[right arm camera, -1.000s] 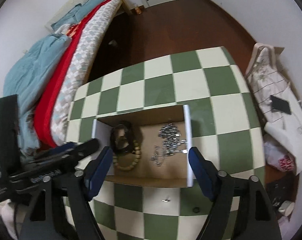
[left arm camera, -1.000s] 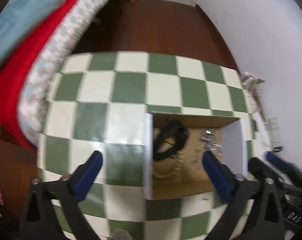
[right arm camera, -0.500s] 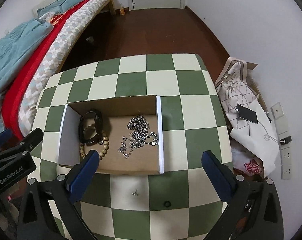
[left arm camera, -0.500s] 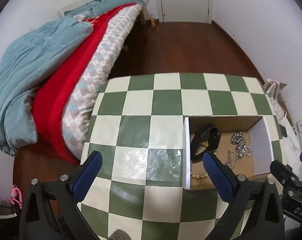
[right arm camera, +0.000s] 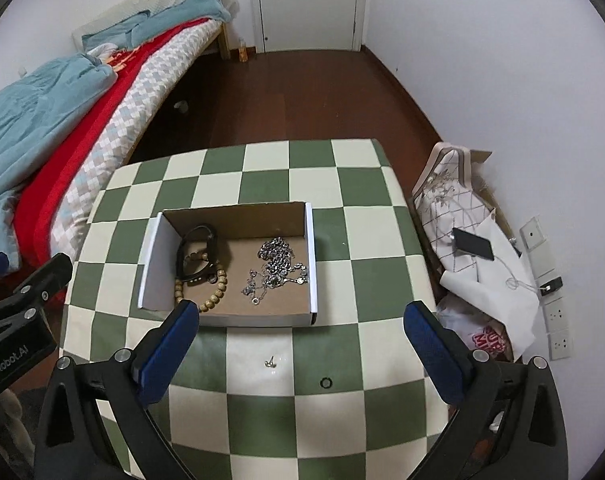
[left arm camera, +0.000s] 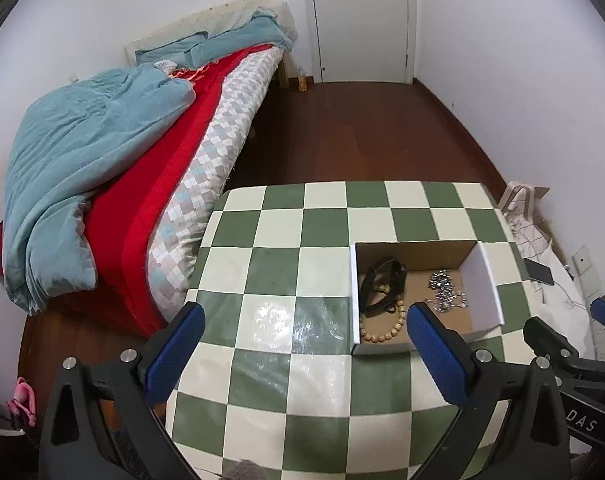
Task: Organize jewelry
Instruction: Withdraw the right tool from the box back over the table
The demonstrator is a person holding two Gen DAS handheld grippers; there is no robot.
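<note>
Cardboard box (right arm camera: 238,216) beyond wide-open right tool (right arm camera: 298,320), apart.

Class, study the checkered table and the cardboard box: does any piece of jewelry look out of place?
Yes. Two small pieces lie outside the box on the table: a stud earring and a small dark ring, both in front of it. The silver chains, black band and wooden bead bracelet are all inside.
</note>
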